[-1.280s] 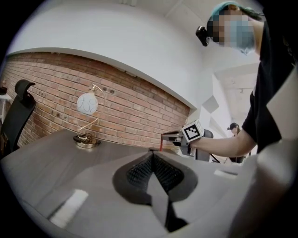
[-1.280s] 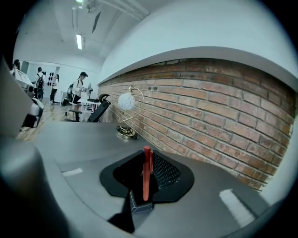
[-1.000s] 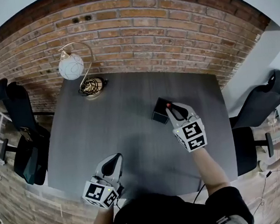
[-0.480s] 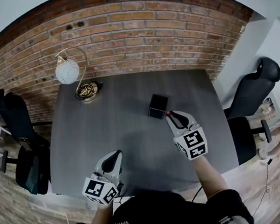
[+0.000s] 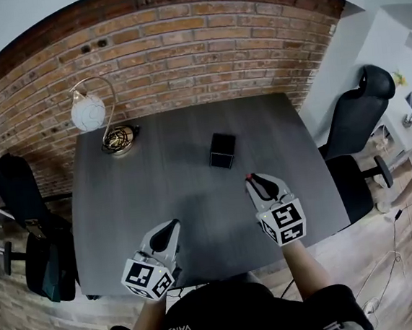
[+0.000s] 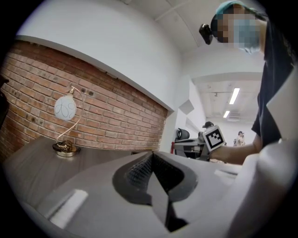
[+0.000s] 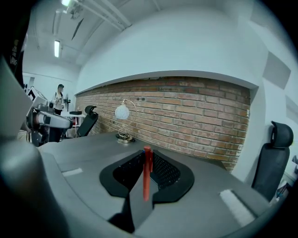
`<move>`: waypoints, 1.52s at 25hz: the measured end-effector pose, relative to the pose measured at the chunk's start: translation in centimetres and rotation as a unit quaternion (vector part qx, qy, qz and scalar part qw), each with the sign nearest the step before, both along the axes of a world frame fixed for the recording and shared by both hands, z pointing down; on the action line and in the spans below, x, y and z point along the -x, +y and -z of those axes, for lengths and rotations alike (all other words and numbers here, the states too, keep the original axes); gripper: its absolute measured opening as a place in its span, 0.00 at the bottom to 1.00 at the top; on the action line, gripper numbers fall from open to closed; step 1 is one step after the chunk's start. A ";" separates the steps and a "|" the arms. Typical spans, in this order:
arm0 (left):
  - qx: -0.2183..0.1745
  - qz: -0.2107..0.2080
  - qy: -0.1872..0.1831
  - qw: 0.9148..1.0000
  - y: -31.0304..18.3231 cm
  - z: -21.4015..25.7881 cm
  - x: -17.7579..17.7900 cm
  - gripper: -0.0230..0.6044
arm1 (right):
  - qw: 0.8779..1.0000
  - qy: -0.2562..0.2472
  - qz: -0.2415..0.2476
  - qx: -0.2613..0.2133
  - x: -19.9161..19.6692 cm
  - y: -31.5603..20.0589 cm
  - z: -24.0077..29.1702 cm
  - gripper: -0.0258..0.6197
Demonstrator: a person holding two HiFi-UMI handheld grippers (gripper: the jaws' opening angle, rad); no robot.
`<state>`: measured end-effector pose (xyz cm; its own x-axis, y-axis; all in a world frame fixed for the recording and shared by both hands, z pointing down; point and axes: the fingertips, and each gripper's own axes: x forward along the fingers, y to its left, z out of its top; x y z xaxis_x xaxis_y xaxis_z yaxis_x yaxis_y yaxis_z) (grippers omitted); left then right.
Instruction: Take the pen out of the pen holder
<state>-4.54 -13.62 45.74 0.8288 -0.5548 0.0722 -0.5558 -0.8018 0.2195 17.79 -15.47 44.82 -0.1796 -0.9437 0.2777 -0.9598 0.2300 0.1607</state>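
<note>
Pen (image 7: 147,173): red, out of the pen holder, gripped by the right gripper.

Brick wall (image 5: 180,50): runs along the far edge of the counter.

Counter (image 5: 187,199): dark grey top carrying the lamp and the pen holder. Both grippers are over its near half.

Office chairs: one black chair (image 5: 24,214) at the counter's left side and one black chair (image 5: 355,113) at its right side, both off the counter.

Lamp (image 5: 89,112): white globe on a curved gold stem, with the base at the far left corner of the counter, near the wall.

Left gripper (image 5: 171,228): over the near left part of the counter, well apart from the pen holder. In the left gripper view the jaws are pressed together with nothing between them.

Right gripper (image 5: 254,181): over the near right part of the counter. In the right gripper view the jaws are clenched on the pen, which stands upright between them with its upper end rising just above the tips.

Pen holder (image 5: 221,150): small black box standing at mid-counter, beyond the right gripper and apart from it. The pen's red end shows at the gripper's tip in the head view, clear of the holder.
</note>
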 end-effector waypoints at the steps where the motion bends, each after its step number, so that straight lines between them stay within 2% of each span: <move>1: 0.000 -0.004 0.000 1.000 0.1 -0.1 0.0 0.12 | 1.000 -0.002 -0.005 0.000 0.0 0.5 -0.1 0.14; 29: 0.006 -0.089 0.007 0.996 1.2 -1.3 -1.0 0.12 | 0.990 -0.062 -0.125 0.017 1.1 10.6 -3.1 0.14; 38: 0.007 -0.103 0.006 0.995 1.2 -1.6 -1.1 0.12 | 0.987 -0.072 -0.144 0.027 1.8 12.4 -4.5 0.14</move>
<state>-3.42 -12.44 47.35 0.9257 -0.3722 0.0672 -0.3772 -0.8954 0.2366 15.95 -3.10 49.31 0.0527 -0.9458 0.3204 -0.9986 -0.0514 0.0124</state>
